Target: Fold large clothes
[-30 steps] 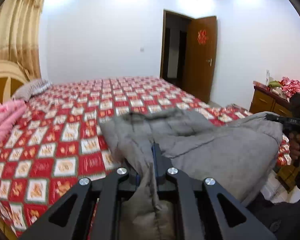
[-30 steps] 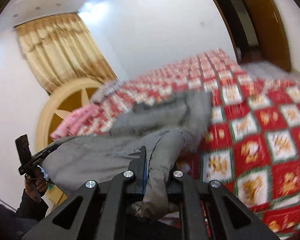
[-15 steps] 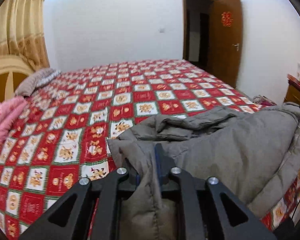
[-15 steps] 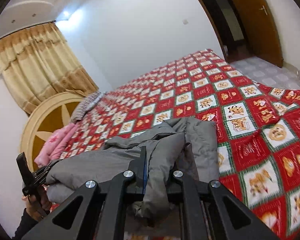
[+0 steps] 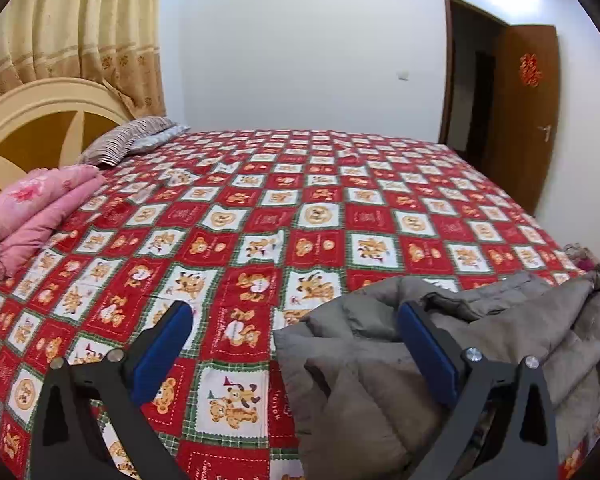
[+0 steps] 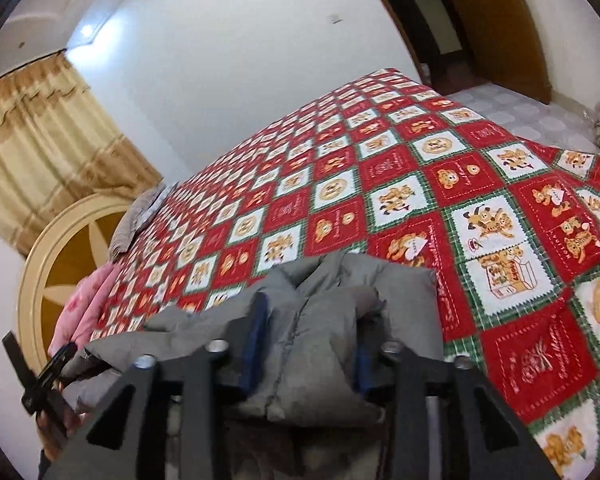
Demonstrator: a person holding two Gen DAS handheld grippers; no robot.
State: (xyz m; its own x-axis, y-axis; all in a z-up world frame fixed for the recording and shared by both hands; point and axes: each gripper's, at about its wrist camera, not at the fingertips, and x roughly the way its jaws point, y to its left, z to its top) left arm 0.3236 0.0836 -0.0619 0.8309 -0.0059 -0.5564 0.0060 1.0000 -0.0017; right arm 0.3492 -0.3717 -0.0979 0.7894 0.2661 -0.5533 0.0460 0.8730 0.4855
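Observation:
A grey padded coat (image 5: 440, 360) lies bunched on the near edge of the bed with the red patchwork quilt (image 5: 260, 216). My left gripper (image 5: 296, 344) is open wide; its right finger rests over the coat's left part and its left finger is over bare quilt. In the right wrist view the coat (image 6: 320, 320) lies folded in front of my right gripper (image 6: 308, 344), which is open with a fold of the coat loose between its blue pads. The left gripper shows at the far left there (image 6: 40, 376).
A pink folded blanket (image 5: 32, 208) and a striped pillow (image 5: 128, 140) lie by the cream headboard (image 5: 40, 112) at the left. A brown door (image 5: 528, 112) stands open at the right. Floor (image 6: 520, 108) lies beyond the bed's far side.
Both grippers have opened and let go of the coat. The coat has dropped onto the near edge of the bed, and the left gripper has shifted left.

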